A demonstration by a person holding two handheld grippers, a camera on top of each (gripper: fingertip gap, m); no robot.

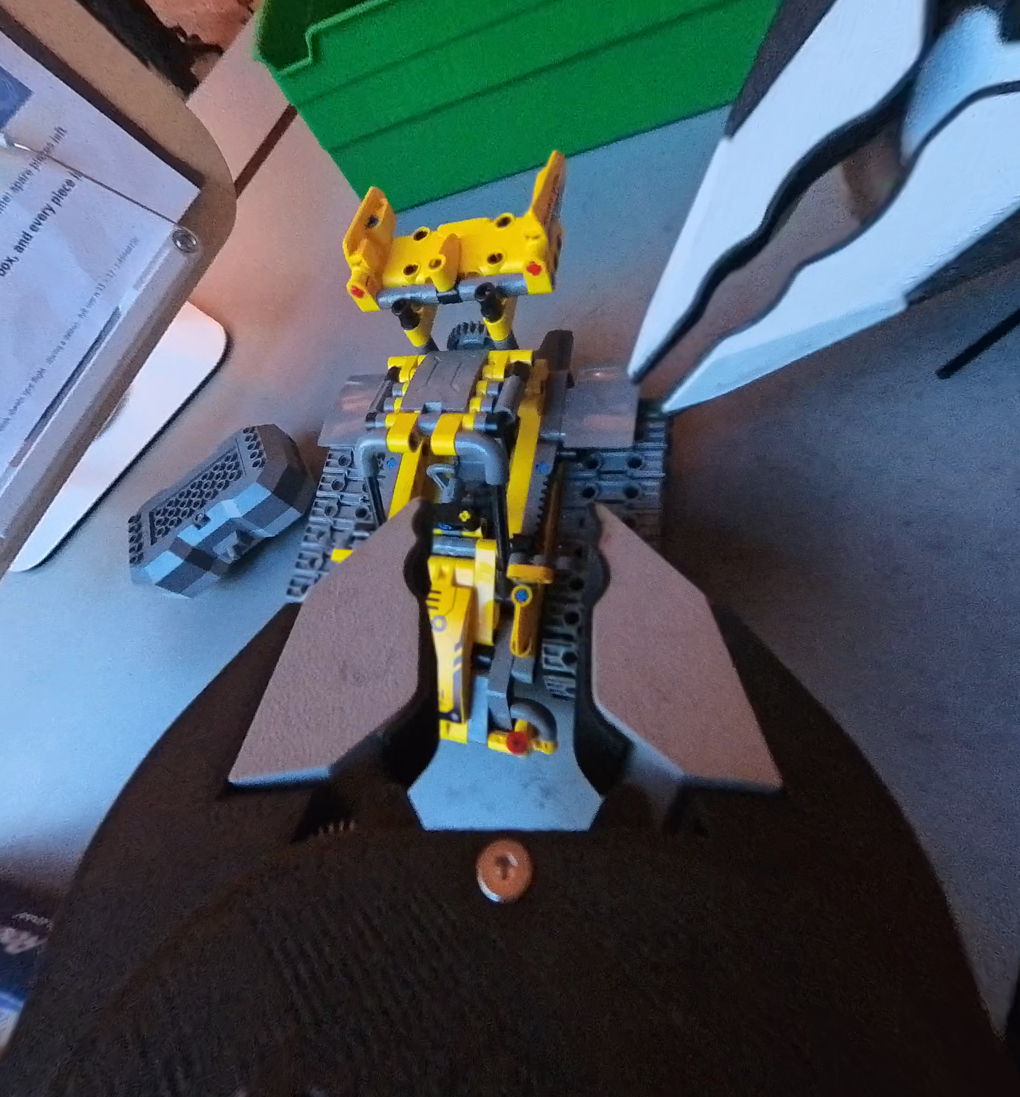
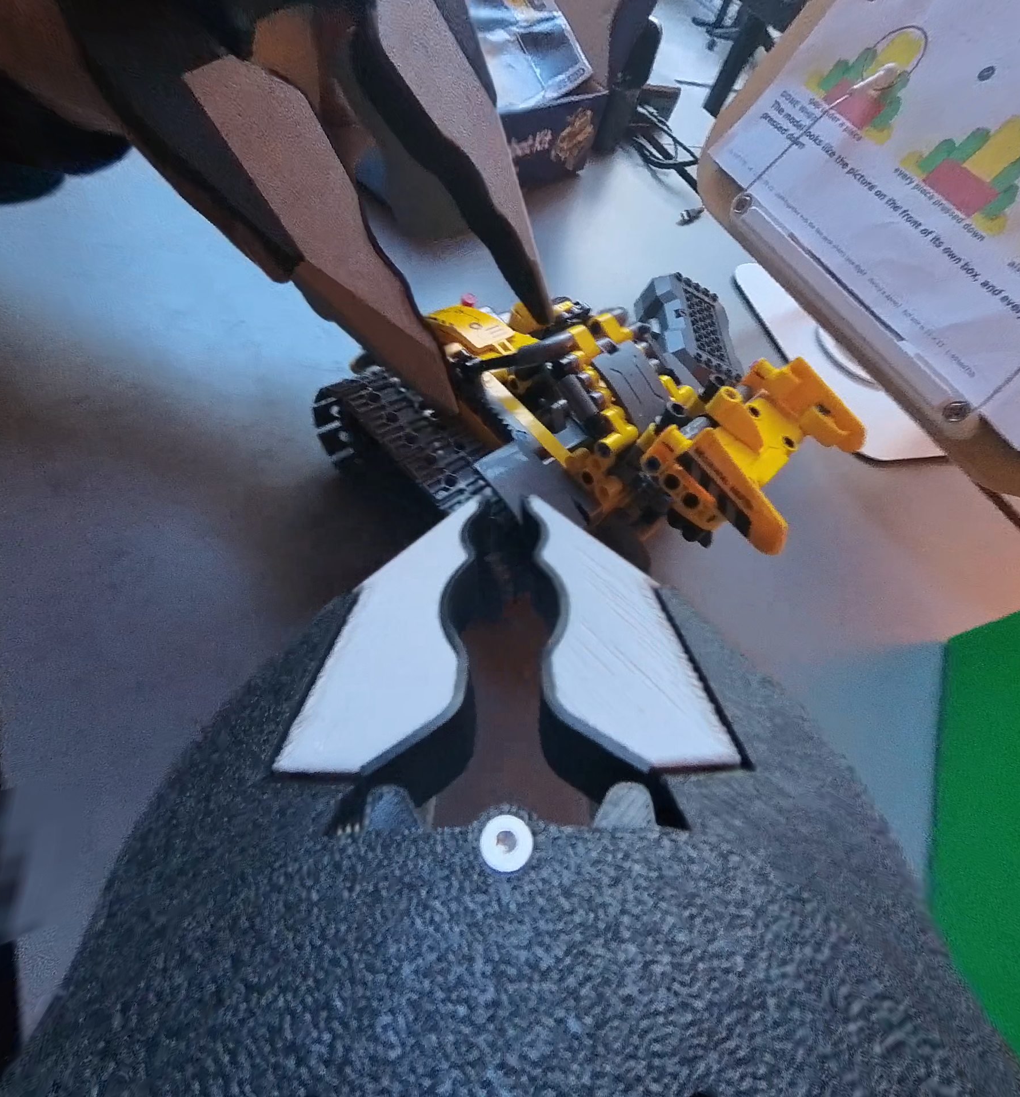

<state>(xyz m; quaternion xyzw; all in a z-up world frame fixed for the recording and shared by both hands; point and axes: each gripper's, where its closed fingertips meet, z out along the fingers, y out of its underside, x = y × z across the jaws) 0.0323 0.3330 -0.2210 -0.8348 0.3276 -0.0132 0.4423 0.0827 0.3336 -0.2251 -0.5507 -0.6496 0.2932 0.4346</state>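
A yellow and grey brick-built tracked vehicle (image 1: 454, 386) stands on the grey table with its yellow front fork raised. My left gripper (image 1: 504, 513), with brown fingers, straddles the vehicle's cab from behind and is closed on its sides. In the right wrist view the vehicle (image 2: 584, 403) shows with the left gripper (image 2: 495, 362) coming down onto it from above. My right gripper (image 2: 504, 504), with white fingers, is nearly shut, pinching the grey side panel (image 2: 504, 469) above one track. The right gripper also shows in the left wrist view (image 1: 653, 395), at that panel (image 1: 605, 403).
A loose grey perforated bucket piece (image 1: 216, 516) lies beside the vehicle and shows behind it in the right wrist view (image 2: 685, 320). A green bin (image 1: 495, 89) stands beyond the fork. A framed instruction sheet (image 1: 50, 297) on a white base (image 1: 139, 427) stands alongside. A dark box (image 2: 555, 130) is farther off. The grippers' ends are close to 6 cm from one another. To reach the loose grey perforated bucket piece (image 1: 216, 516) in a straight line is about 15 cm for my left fingers, about 20 cm for my right.
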